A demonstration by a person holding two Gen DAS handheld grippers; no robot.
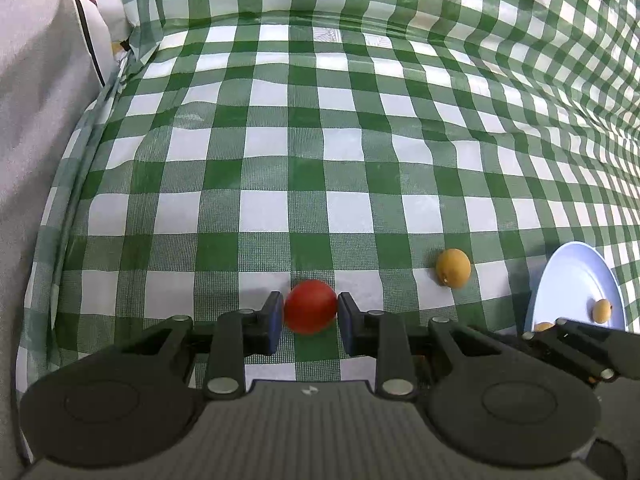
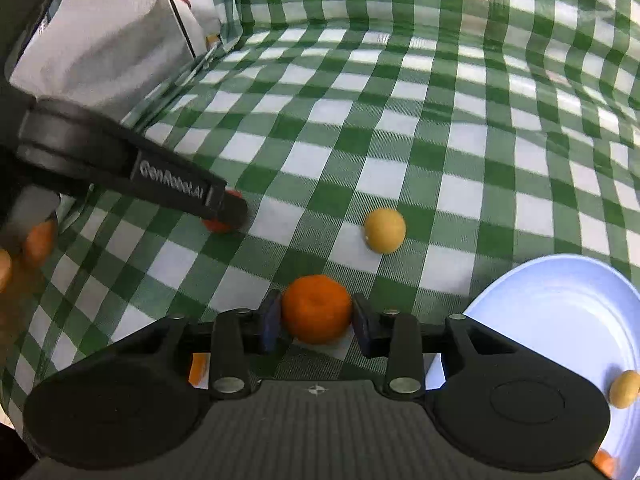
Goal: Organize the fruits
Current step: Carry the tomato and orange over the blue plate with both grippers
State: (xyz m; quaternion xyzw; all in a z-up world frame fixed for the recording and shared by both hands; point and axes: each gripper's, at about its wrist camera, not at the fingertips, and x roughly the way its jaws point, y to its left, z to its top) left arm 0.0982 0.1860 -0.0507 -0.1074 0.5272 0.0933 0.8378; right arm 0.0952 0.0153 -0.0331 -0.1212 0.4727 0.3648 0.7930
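In the left wrist view my left gripper point(image 1: 311, 312) is shut on a small red tomato point(image 1: 310, 306) just above the green-and-white checked cloth. In the right wrist view my right gripper point(image 2: 316, 316) is shut on an orange mandarin point(image 2: 316, 308). The left gripper point(image 2: 228, 210) shows there too, with the tomato point(image 2: 218, 225) mostly hidden behind its finger. A yellow round fruit point(image 1: 453, 268) lies loose on the cloth between the grippers and shows in the right wrist view point(image 2: 385, 230). A pale blue plate point(image 2: 560, 308) at the right holds a small yellow fruit point(image 2: 624, 389).
A grey fabric-covered box point(image 1: 44, 120) stands at the left edge of the cloth and shows in the right wrist view point(image 2: 112, 36). The plate point(image 1: 576, 280) in the left wrist view holds two small yellow fruits point(image 1: 602, 311). The cloth rises into a backdrop at the far side.
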